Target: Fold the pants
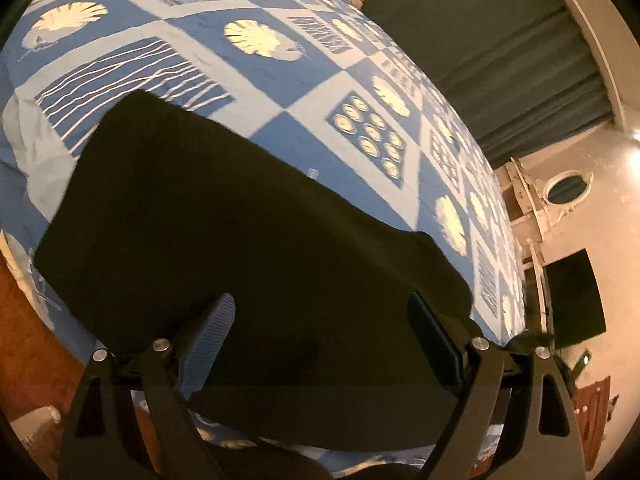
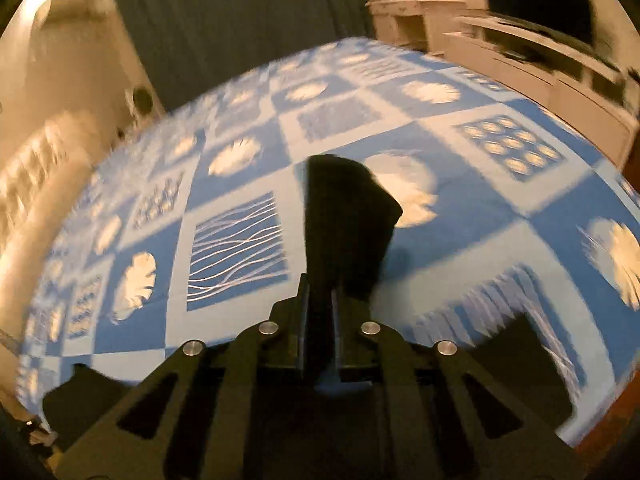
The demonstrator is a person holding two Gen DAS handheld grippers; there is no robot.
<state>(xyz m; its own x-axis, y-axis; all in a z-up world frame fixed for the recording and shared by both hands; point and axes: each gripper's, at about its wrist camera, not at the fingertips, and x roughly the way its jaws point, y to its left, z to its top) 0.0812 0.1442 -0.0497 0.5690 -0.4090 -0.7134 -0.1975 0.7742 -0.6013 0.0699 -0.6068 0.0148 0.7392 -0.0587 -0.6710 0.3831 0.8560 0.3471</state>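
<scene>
The black fabric pants (image 1: 240, 248) lie spread over the near part of a bed covered with a blue-and-white patchwork bedspread printed with cream leaves, wavy lines and dotted squares (image 1: 280, 92). In the left wrist view the dark cloth fills the near middle of the picture as a broad flat slab, its far edge running from the left down toward the right, with a small pale tag (image 1: 312, 173) at that edge. The left gripper (image 1: 324, 312) hangs over the pants with its two ribbed fingers (image 1: 214, 328) spread wide, one at either side of the cloth below; nothing is clamped between them. In the right wrist view the right gripper (image 2: 320, 300) has its jaws drawn tight together on a fold of the black pants (image 2: 344, 216), which stands up from between the pads as a narrow dark strip lifted clear of the bedspread (image 2: 480, 216), with more dark cloth at the near left and near right edges. That view is smeared with motion blur. Beyond the bed stand dark grey-green curtains (image 1: 500, 52), and on the far right white wooden furniture (image 2: 520, 56) lines the wall.
</scene>
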